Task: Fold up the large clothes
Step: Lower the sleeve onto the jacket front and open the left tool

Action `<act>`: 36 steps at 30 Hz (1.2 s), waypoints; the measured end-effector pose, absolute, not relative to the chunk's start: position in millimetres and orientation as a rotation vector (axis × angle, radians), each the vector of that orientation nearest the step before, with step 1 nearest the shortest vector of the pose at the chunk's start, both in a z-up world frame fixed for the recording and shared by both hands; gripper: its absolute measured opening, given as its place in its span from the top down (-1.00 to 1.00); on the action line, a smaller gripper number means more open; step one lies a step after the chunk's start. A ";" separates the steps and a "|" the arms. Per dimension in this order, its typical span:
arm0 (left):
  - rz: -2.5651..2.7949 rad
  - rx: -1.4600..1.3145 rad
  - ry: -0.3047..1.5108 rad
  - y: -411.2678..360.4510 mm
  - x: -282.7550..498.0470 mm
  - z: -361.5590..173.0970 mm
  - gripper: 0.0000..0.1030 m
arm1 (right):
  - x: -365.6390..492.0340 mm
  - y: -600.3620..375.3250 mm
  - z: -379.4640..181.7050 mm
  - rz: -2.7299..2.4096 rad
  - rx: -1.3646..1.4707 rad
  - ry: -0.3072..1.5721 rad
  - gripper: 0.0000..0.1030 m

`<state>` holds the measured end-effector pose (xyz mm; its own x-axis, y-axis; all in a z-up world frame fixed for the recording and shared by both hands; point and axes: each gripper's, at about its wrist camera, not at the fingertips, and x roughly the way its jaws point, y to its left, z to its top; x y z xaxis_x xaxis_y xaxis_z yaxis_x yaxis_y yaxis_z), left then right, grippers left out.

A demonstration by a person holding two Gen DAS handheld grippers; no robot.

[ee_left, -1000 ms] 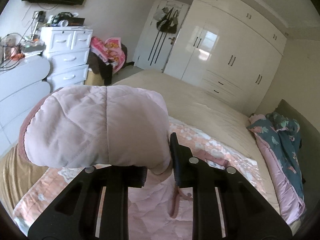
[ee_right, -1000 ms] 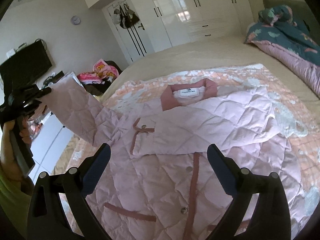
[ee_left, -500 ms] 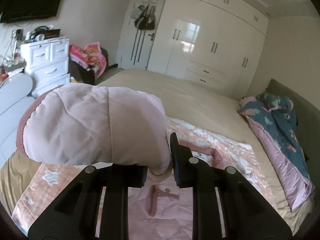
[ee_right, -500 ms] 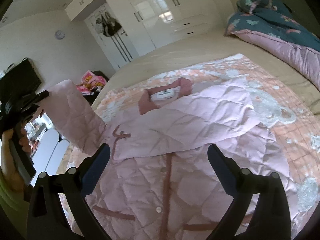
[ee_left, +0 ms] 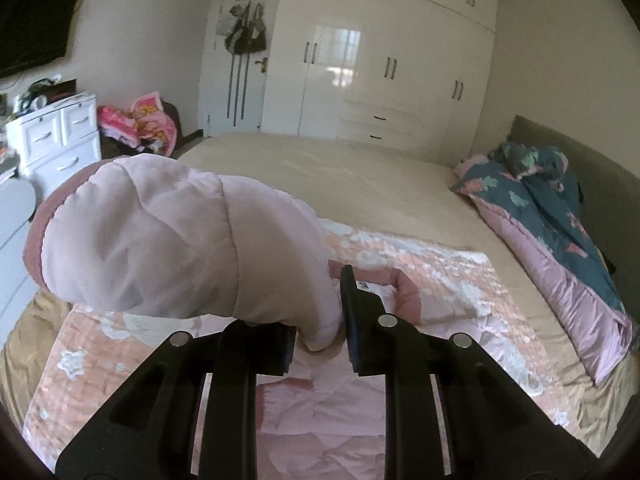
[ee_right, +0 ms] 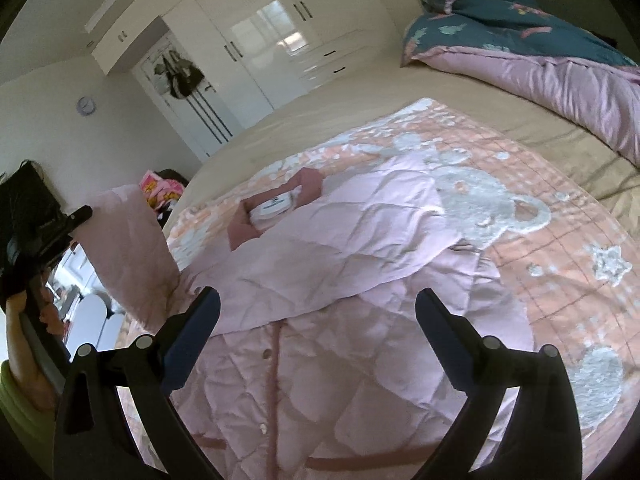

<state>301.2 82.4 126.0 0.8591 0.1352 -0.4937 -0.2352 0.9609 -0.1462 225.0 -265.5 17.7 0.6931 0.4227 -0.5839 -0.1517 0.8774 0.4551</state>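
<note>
Pink quilted jacket [ee_right: 320, 280] on bed [ee_right: 480, 120], left tongs [ee_left: 320, 336] clamping sleeve [ee_left: 160, 240], right tongs [ee_right: 316, 320] spread

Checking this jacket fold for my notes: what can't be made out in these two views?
- Left wrist view: the lifted sleeve hides much of the jacket; the left gripper hides its front.
- Right wrist view: the jacket's hem is cut off behind the open right gripper.
- Collar label: print too small.

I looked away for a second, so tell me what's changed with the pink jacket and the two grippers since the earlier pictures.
The left gripper, shut on the jacket's sleeve, has carried it inward toward the collar. Nothing was grabbed or released. The right gripper stays open and empty above the pink jacket, whose other sleeve still lies folded across its front on the bed.
</note>
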 end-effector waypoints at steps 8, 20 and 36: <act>0.111 -0.138 0.556 38.2 325.3 97.7 0.75 | 234.4 -290.7 -3.8 0.285 0.414 0.790 -0.90; 0.015 -0.042 0.657 -17.9 348.8 38.9 0.75 | 237.8 -317.0 -22.5 0.246 0.456 0.819 -0.90; -0.103 0.162 0.860 -78.3 352.9 -31.8 0.02 | 232.9 -321.5 -23.3 0.230 0.470 0.823 -0.90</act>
